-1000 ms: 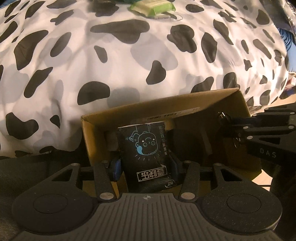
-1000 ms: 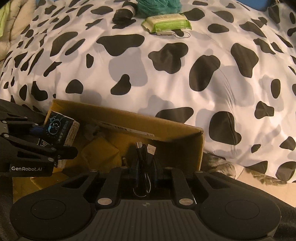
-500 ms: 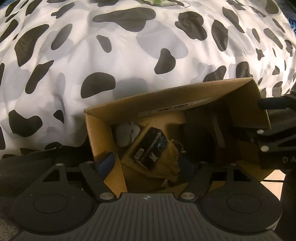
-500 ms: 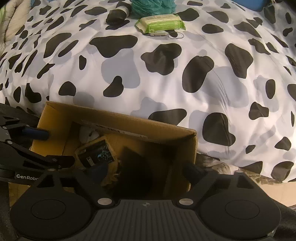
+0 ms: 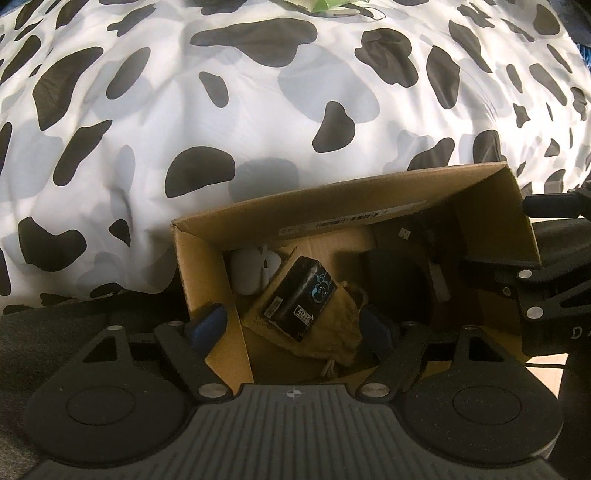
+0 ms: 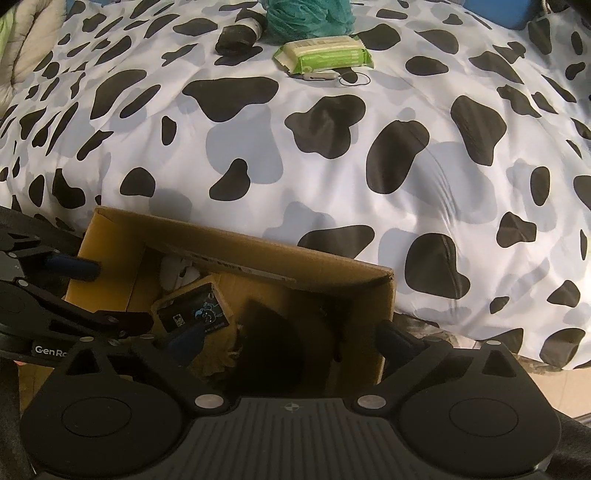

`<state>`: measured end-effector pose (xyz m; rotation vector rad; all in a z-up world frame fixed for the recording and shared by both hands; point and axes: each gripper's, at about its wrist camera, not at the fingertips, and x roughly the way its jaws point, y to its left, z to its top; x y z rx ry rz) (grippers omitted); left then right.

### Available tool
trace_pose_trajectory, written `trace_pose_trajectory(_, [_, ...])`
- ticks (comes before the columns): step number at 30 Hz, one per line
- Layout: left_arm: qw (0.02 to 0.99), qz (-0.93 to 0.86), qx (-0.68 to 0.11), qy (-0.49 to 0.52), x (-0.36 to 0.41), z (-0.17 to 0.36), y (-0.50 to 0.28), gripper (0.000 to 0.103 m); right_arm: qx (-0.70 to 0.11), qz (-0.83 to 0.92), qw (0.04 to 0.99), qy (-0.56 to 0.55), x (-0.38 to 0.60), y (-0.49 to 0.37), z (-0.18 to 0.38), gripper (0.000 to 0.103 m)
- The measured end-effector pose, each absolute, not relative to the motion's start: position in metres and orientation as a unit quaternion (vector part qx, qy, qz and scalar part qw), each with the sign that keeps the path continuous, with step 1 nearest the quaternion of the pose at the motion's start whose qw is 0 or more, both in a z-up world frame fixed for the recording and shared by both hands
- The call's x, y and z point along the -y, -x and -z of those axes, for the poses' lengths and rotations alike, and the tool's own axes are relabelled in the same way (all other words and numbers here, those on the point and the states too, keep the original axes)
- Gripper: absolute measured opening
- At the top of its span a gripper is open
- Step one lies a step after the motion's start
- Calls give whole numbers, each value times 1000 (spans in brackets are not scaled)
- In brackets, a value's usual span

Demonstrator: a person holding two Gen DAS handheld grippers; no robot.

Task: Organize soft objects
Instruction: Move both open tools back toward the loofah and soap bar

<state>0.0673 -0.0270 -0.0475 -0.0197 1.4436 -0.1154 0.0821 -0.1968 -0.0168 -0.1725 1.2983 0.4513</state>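
Note:
An open cardboard box (image 5: 491, 192) (image 6: 110, 236) stands against the cow-print bed. Inside lie a black tissue pack with a blue cartoon (image 5: 301, 297) (image 6: 194, 312), a tan drawstring pouch (image 5: 343, 332), a white soft item (image 5: 251, 269) (image 6: 177, 275), a dark object (image 5: 399, 288) (image 6: 273, 339) and a black cable (image 5: 430, 236). My left gripper (image 5: 291, 328) is open and empty over the box's left part. My right gripper (image 6: 291, 341) is open and empty over its right part.
On the cow-print duvet (image 6: 332, 166) at the far side lie a green wipes pack (image 6: 325, 55), a teal mesh sponge (image 6: 306, 16), a dark rolled item (image 6: 240, 35) and a small white cord (image 6: 321, 76). A light floor strip (image 6: 554, 384) shows at right.
Both grippers opened. The tissue pack dropped from my left gripper and the cable from my right gripper into the box. Both grippers have pulled back and up slightly.

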Motion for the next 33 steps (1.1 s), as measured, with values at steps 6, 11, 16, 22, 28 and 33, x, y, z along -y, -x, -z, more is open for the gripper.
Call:
trace_pose_trajectory(6, [750,52,-660,10,26,46,-68,79,-597,-200,773,82,199,-83,17,103])
trace_pose_trajectory(11, [754,48,-655,18,24,45,-68,79,-592,-194,778,76,201,-84,14,103])
trace_pose_trajectory(16, [756,47,-652,14,25,44,-68,79,-586,-192,784,71,202,-84,12,103])
trace_pose_trajectory(22, [768,39,-639,24,21,39,-69,79,-576,-182,794,62,207,-87,7,103])
trace_pose_trajectory(28, [784,29,-619,36,16,31,-70,79,-557,-170,812,48,213,-90,-1,103])
trace_pose_trajectory(33, [799,19,-600,39,15,24,-69,79,-540,-153,827,36,220,-93,-7,103])
